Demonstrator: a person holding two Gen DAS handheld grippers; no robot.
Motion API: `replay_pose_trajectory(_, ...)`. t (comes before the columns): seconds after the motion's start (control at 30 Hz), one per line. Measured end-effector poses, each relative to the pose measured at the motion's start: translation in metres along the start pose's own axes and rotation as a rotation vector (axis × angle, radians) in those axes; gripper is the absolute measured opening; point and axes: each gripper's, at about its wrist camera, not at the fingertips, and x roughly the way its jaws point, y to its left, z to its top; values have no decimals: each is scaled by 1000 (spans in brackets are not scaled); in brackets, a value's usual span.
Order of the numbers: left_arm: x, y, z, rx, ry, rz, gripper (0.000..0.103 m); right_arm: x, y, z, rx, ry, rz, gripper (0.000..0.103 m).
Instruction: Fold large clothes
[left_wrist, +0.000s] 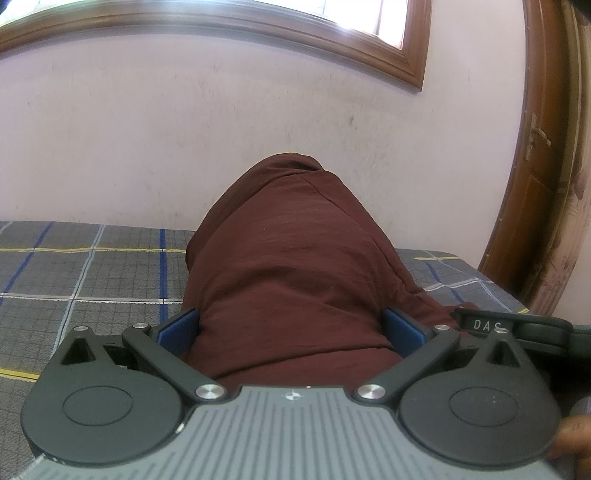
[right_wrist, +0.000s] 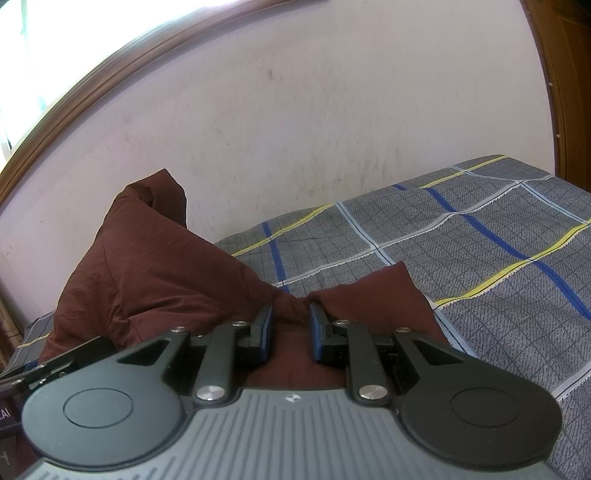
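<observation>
Checked bedsheet (right_wrist: 480, 229) spread beneath everything; on it and rising above it, the maroon garment (left_wrist: 288, 258), which hangs as a bunched column straight ahead of my left gripper (left_wrist: 291, 325). There my jaws stand wide with cloth filling the gap; whether the pads press on it I cannot tell. My right gripper (right_wrist: 291, 317) is narrowed onto a gathered pinch of the same garment, whose bulk lies up and leftward from those fingers

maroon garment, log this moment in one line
stage: fold in progress | left gripper: jaws wide, maroon garment bunched between | right gripper: jaws shut on garment | surface: plaid bed
</observation>
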Motion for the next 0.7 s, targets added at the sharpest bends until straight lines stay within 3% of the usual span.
replay_pose_trajectory(0.7,-1,0,1,13,-3,10,103,1,0,0,2,-2,0,19)
